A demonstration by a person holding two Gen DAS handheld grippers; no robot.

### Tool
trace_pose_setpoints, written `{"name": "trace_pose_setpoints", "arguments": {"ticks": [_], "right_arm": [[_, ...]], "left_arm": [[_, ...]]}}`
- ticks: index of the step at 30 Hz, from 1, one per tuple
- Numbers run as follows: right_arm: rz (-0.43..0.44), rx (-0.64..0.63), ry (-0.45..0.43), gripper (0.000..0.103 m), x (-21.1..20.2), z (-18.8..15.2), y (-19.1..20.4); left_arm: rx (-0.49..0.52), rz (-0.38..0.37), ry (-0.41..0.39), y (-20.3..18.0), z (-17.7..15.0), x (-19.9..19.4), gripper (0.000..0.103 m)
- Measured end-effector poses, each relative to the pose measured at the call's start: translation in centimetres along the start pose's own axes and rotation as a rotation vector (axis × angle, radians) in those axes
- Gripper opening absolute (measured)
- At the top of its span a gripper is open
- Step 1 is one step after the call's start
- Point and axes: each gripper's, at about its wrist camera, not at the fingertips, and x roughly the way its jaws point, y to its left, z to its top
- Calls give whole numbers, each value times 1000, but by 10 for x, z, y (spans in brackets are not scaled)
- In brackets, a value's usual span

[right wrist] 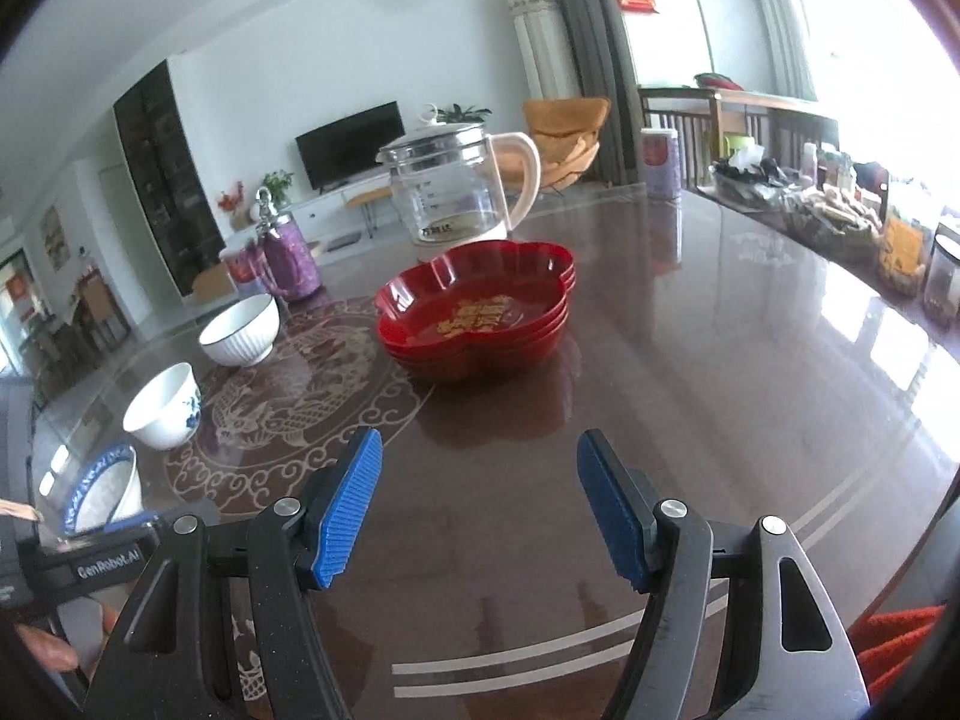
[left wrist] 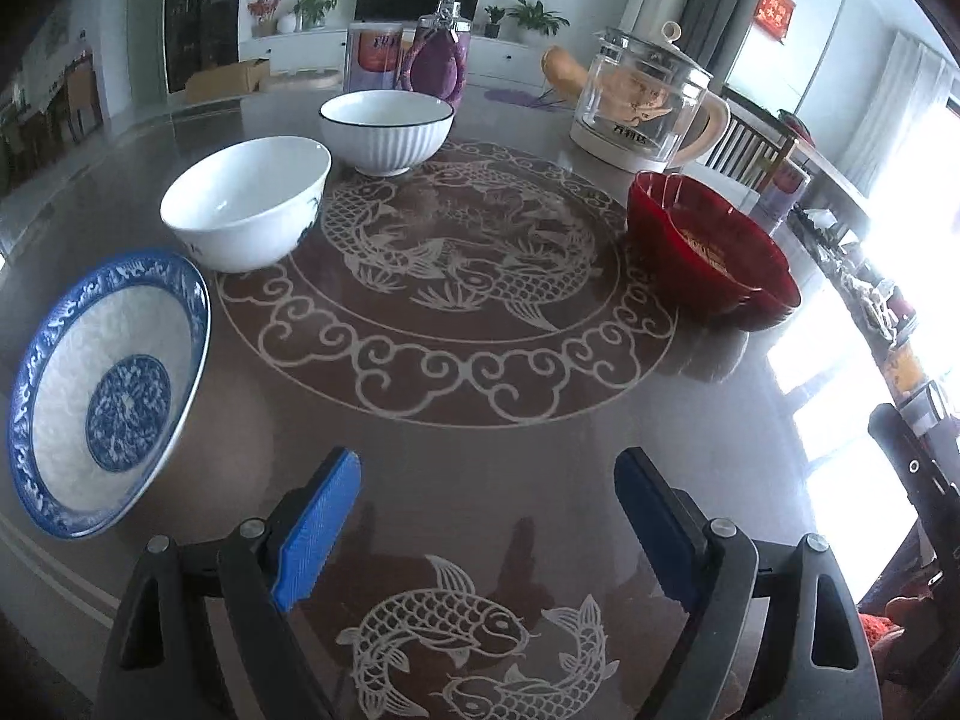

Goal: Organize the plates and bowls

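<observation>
A blue-and-white patterned plate (left wrist: 108, 390) sits at the left of the brown table; it also shows in the right wrist view (right wrist: 102, 489). Behind it stand a white bowl with blue marks (left wrist: 249, 204) (right wrist: 163, 405) and a ribbed white bowl with a dark rim (left wrist: 387, 129) (right wrist: 240, 328). A stack of red flower-shaped dishes (left wrist: 714, 252) (right wrist: 480, 312) sits at the right. My left gripper (left wrist: 486, 522) is open and empty above the table, right of the plate. My right gripper (right wrist: 480, 510) is open and empty, in front of the red stack.
A glass kettle (left wrist: 645, 102) (right wrist: 462, 186), a purple jar (left wrist: 441, 57) (right wrist: 288, 255) and a tin (left wrist: 373, 57) stand at the table's far side. Cluttered items (right wrist: 840, 210) line the right edge. The table (left wrist: 480, 396) has a fish pattern.
</observation>
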Motion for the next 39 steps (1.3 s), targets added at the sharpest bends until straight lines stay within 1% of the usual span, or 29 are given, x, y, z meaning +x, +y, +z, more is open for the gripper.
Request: {"name": "trace_pose_setpoints", "arguments": {"ticks": [5, 14, 22, 31, 39], "right_arm": [[4, 7, 9, 71, 3, 0, -1], [7, 13, 23, 71, 6, -2, -2], [3, 26, 27, 71, 7, -3, -4], [2, 11, 14, 71, 4, -3, -1], [1, 8, 17, 71, 5, -2, -1]], "left_arm": [[33, 10, -13, -6, -1, -2, 86], [11, 12, 32, -3, -6, 6, 86], [10, 7, 16, -4, -4, 0, 86], [36, 4, -3, -10, -3, -9, 86], [17, -9, -18, -5, 1, -18, 86]]}}
